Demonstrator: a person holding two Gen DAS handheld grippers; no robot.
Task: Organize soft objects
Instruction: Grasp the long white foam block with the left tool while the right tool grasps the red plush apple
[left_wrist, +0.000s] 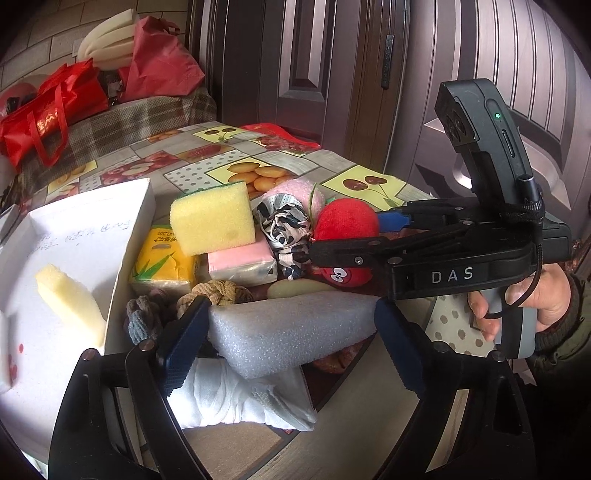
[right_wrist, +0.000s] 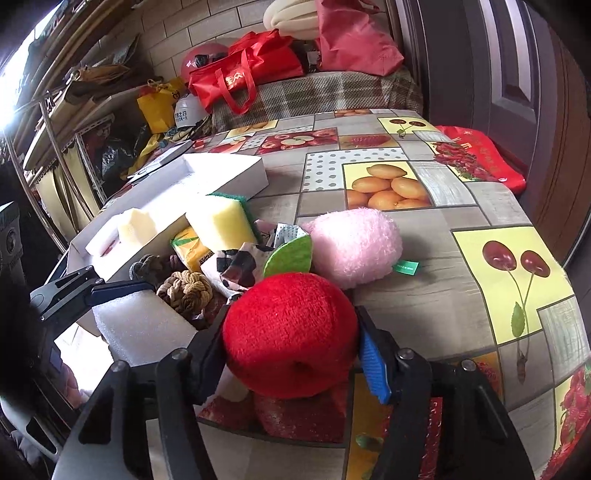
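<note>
Table (right_wrist: 424, 236) with a fruit-print oilcloth, dark panelled doors behind it, and a plaid-covered bench at the far end holding red bags (left_wrist: 48, 110). Cluttered metal shelving at far left in the right wrist view, too blown out by window glare to read.

Soft objects sit piled at the near edge of the table beside a white box (left_wrist: 92, 236). One pale yellow foam piece (left_wrist: 70, 302) lies inside the box; the box's left part is cut off by the frame.

Left gripper (left_wrist: 291, 325): its pads sit at both ends of a white foam block (left_wrist: 288, 328), touching or pressing it; the block lies on top of white cloth (left_wrist: 255, 402). Grip looks made but the right pad contact is partly hidden.

Right gripper (right_wrist: 291, 347): closed onto the red plush apple (right_wrist: 291, 332), pads pressing its sides. What the apple rests on is mostly hidden underneath.

Rest of the pile: yellow sponge (left_wrist: 212, 223) with green scrub side leaning on a pink tissue pack (left_wrist: 240, 264) and a yellow tissue pack (left_wrist: 162, 264); cow-print fabric (left_wrist: 284, 229), pink fluffy plush (right_wrist: 354, 247), tan knotted rope (right_wrist: 188, 291), grey knotted item (left_wrist: 142, 319) half hidden. A red toy with eyes (left_wrist: 345, 275) shows only partly under the right gripper's arm. A hand (left_wrist: 532, 299) grips the right handle, sleeve cut off.
</note>
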